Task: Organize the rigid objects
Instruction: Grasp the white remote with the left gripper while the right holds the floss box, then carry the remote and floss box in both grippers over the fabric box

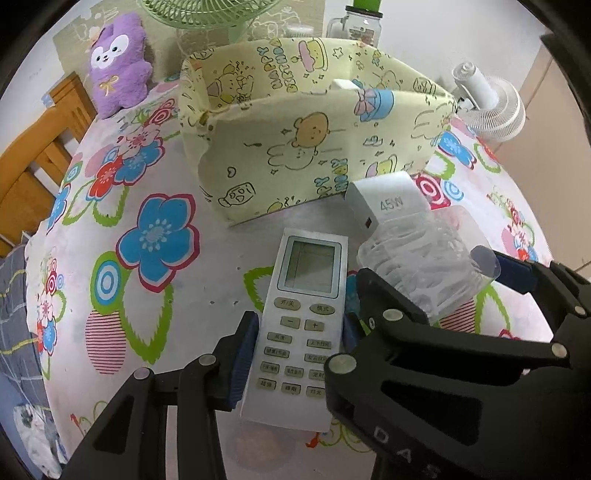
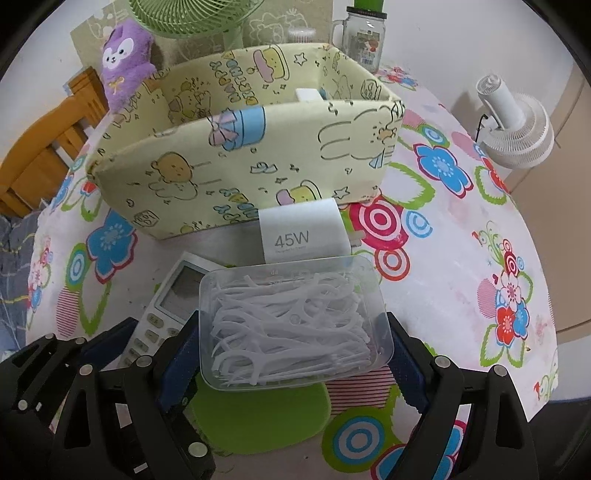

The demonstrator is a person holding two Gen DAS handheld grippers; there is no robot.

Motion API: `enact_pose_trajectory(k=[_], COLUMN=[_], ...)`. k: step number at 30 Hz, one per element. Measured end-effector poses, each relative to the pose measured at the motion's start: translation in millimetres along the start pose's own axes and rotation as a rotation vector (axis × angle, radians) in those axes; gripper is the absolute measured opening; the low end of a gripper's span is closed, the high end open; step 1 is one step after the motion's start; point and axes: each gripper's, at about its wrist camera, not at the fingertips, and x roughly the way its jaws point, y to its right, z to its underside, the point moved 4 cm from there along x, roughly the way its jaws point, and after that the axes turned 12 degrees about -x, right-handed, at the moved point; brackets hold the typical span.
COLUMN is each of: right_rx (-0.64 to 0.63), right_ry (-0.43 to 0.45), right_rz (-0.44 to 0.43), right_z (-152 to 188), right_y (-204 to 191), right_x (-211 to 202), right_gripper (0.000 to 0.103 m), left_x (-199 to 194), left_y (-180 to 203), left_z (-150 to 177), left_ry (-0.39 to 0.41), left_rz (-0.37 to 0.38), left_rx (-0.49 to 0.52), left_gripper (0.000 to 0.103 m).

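The left gripper [image 1: 299, 354] is clamped on the remote [image 1: 303, 317], and the right gripper [image 2: 291, 354] is clamped on the floss box [image 2: 291, 325]. Both are near the bin [image 2: 243, 162], with the charger [image 2: 303, 236] between. The 2 grippers are very close; lifting together could make them collide or knock the charger.

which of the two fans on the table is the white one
The small white fan at the table's right edge, beside the fabric bin; the other fan, behind the bin, is green.
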Motion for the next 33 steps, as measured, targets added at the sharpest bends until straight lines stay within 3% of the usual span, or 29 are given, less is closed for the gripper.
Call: enact_pose_trajectory(k=[23, 33], right_rx=[-0.029, -0.054], right_ry=[0.042, -0.039], right_rz=[-0.009, -0.037], right_z=[-7.5, 10.7], right_y=[19.9, 16.3], right_x=[-31.3, 0.0], right_gripper=[0.092, 0.092], left_x=[-29.7, -1.4], left_y=[22.4, 18.0], left_z=[-6.9, 9.9], left_ry=[0.061, -0.028], left_rz=[-0.018, -0.051], left_rx=[-0.035, -0.064], left_gripper=[0.046, 0.045])
